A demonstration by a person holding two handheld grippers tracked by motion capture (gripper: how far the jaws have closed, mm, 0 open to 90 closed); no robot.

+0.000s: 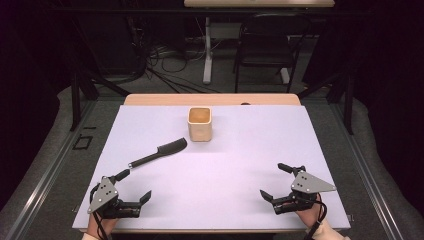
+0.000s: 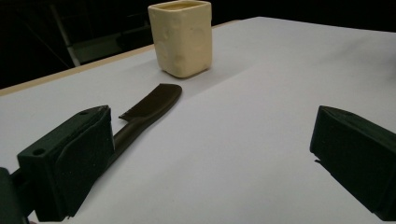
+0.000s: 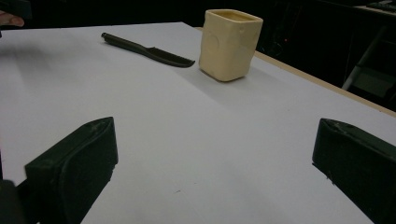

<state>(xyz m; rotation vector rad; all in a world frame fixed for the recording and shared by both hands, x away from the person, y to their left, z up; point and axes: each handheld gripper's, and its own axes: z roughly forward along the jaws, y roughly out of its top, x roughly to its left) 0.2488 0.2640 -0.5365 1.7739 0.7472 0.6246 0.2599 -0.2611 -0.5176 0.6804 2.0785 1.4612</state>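
Comb [image 1: 159, 152], one, black, lies diagonally on the white table [image 1: 235, 160], toothed end toward the single cream cup [image 1: 200, 123] just beside it; left gripper [image 1: 134, 192] and right gripper [image 1: 274, 188] rest wide open, empty.

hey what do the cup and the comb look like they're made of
Cup: probably glazed ceramic, a cream, softly dimpled wall with a thick rounded rim; moulded plastic is possible. Comb: likely hard plastic, uniform black with a dull sheen, thin moulded teeth and a one-piece handle.
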